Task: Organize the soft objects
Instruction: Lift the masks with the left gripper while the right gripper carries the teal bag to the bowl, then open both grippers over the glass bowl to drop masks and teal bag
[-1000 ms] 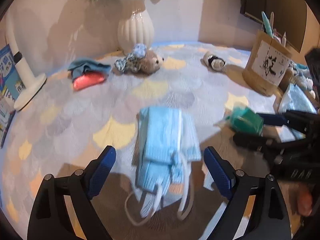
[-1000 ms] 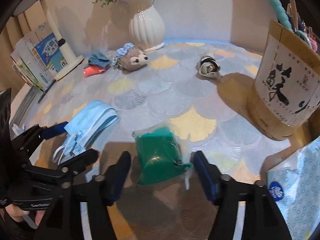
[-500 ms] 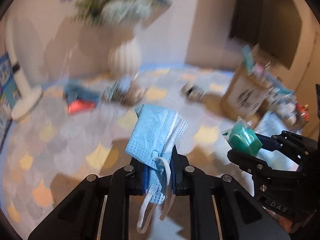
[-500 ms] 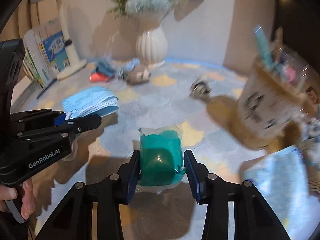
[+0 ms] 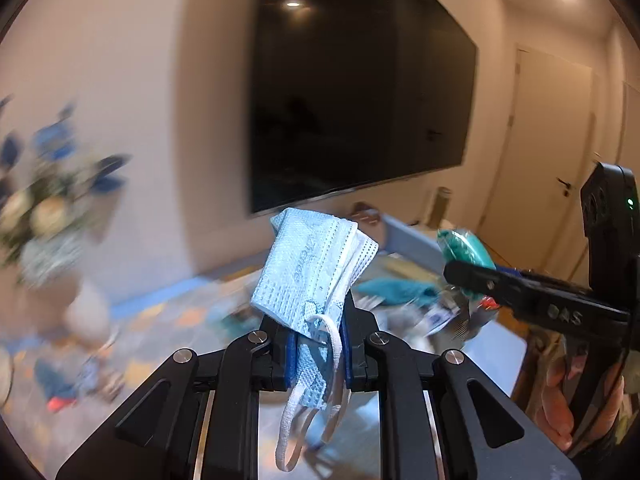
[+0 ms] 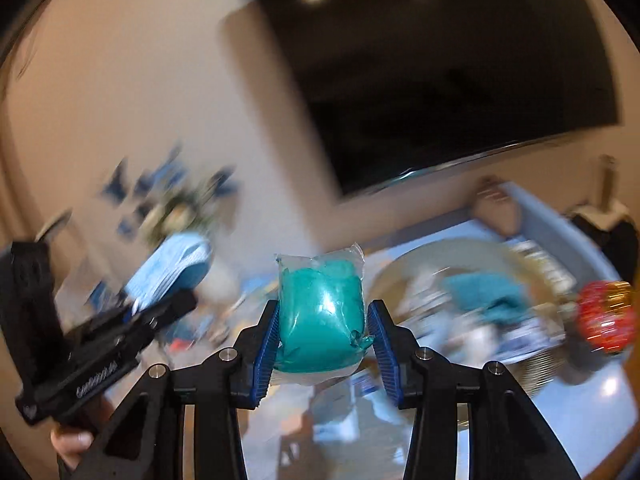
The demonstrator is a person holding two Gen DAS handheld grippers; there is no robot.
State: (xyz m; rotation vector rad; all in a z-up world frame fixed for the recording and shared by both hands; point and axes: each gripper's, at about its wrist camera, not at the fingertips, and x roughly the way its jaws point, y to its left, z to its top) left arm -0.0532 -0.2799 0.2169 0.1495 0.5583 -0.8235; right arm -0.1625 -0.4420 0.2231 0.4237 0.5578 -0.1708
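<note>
My left gripper (image 5: 318, 344) is shut on a folded stack of light blue face masks (image 5: 310, 268), held up in the air with white ear loops hanging down. My right gripper (image 6: 323, 334) is shut on a teal soft object in a clear plastic bag (image 6: 322, 322). In the left wrist view the right gripper (image 5: 472, 268) with the teal bag (image 5: 464, 246) is to the right. In the right wrist view the left gripper (image 6: 160, 300) with the masks (image 6: 172, 266) is to the left. Both are lifted above the table.
A large dark TV screen (image 5: 352, 92) hangs on the wall ahead. A grey bin (image 6: 552, 240) with mixed items and a teal cloth (image 6: 488, 296) lies at right, blurred. A red ornament (image 6: 604, 320) is at far right. A blurred flower vase (image 5: 44, 220) is at left.
Both grippers have risen and swung to the right, carrying the masks and the teal bag away from the patterned tabletop. The view now faces the TV and the bin.
</note>
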